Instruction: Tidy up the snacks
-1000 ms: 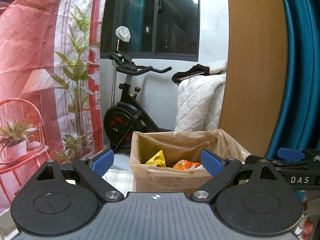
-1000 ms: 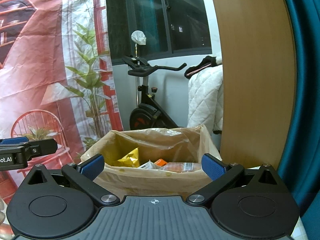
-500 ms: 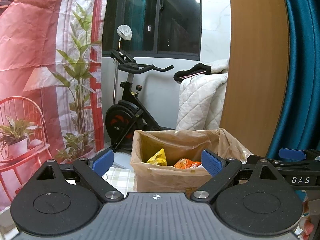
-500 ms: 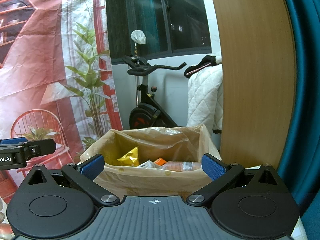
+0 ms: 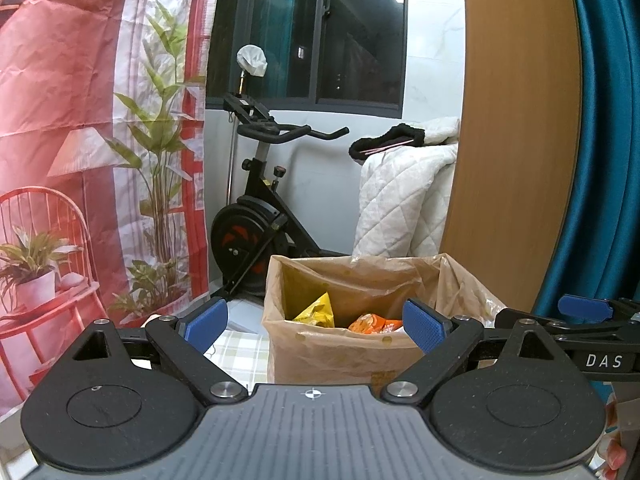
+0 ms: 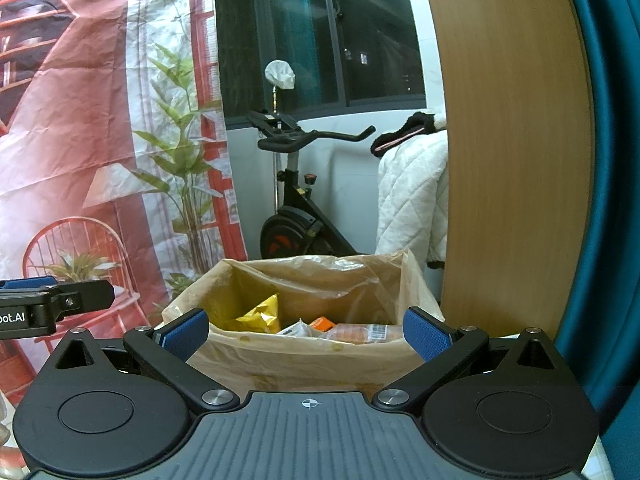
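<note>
Both the left gripper (image 5: 315, 326) and right gripper (image 6: 306, 332) hang spread wide and empty. Ahead stands a lined brown cardboard box (image 6: 304, 356) holding a yellow crinkled snack bag (image 6: 260, 316).

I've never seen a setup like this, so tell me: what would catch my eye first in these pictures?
Probably the brown paper bag standing open straight ahead, with a yellow packet and an orange packet inside. In the foreground sit the black grippers with blue pads, left and right, jaws wide apart and empty. Behind the bag stands an exercise bike, beside a red backdrop printed with plants.
</note>
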Demonstrator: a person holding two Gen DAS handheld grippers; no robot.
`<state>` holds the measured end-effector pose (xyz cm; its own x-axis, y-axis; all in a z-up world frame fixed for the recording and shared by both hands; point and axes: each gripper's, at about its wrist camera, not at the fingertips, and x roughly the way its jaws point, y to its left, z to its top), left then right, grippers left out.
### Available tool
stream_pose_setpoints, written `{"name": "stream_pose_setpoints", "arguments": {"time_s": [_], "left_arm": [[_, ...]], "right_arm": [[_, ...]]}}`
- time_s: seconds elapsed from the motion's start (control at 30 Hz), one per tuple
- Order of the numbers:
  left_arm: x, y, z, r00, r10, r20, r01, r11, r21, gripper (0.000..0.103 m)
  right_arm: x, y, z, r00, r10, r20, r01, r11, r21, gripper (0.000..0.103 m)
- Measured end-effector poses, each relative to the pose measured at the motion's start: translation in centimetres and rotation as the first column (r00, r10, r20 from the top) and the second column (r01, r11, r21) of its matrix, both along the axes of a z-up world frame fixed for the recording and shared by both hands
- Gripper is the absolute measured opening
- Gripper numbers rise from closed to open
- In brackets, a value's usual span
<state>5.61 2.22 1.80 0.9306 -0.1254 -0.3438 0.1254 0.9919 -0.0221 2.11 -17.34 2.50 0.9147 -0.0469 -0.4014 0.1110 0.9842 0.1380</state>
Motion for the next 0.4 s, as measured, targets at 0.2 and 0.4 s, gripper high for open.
{"name": "stream_pose_setpoints", "arguments": {"time_s": [0.2,0.4], "left_arm": [[-0.01,0.09,0.05,1.0,0.001,0.002,-0.001,1.0,-0.002,0.095],[0.02,0.21,0.02,1.0,0.0,0.001,0.0,1.0,-0.006,0.095]], "right_arm": [[0.01,0.04,0.0,1.0,0.0,0.0,0.0,1.0,0.0,0.103],[-0.01,0.15,0.01,1.0,-0.002,0.0,0.002,1.0,0.0,0.103]]}}
